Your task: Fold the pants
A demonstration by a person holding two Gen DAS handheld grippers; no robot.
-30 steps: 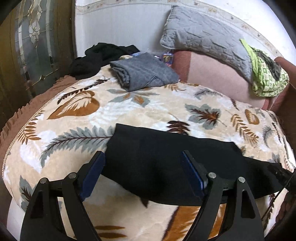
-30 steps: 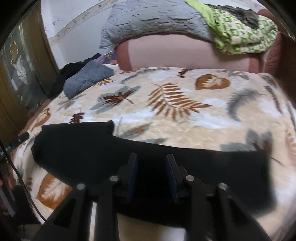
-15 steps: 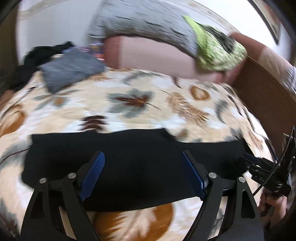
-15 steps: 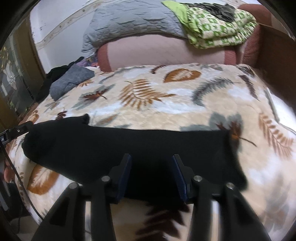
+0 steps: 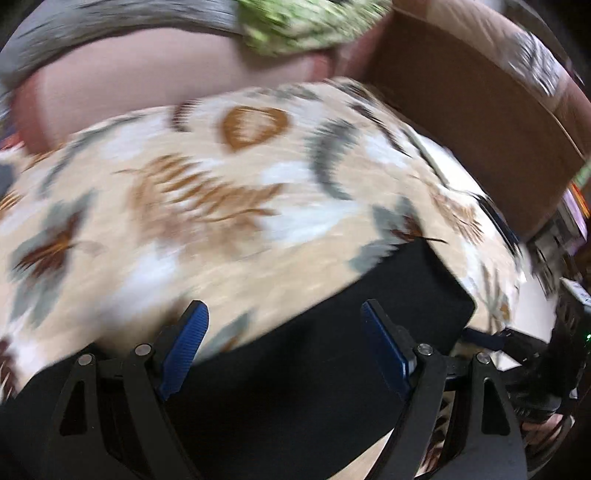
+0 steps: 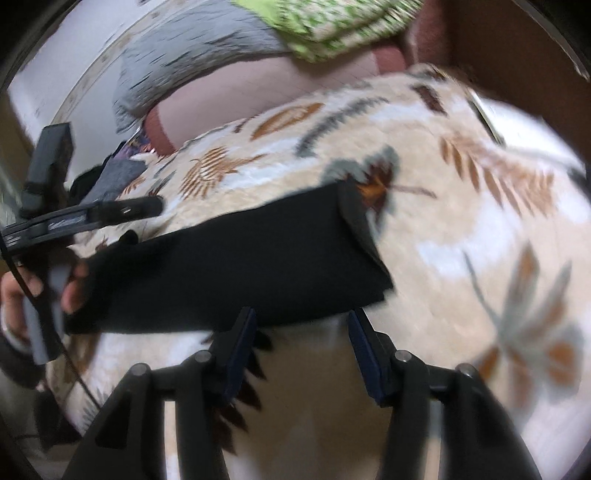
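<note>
The black pants [image 5: 332, 354] lie flat as a long folded strip on the leaf-patterned blanket [image 5: 221, 206]. In the left wrist view my left gripper [image 5: 284, 317] is open and empty, hovering over the strip near its right end. In the right wrist view the pants [image 6: 240, 266] stretch from left to centre, their right end slightly curled up. My right gripper [image 6: 301, 317] is open and empty, just in front of the strip's near edge. The left gripper also shows at the left of that view [image 6: 147, 206]. Both views are motion-blurred.
A grey pillow [image 6: 192, 62] and a green patterned bundle [image 6: 332, 26] rest on the pink headboard cushion [image 5: 147, 74]. A brown wooden bed frame [image 5: 480, 110] runs along the right. Folded grey clothing [image 6: 118, 173] lies at the far left.
Both cameras have swung right along the pants toward their right end. My right gripper's jaws have opened wider and pulled back to the strip's near edge.
</note>
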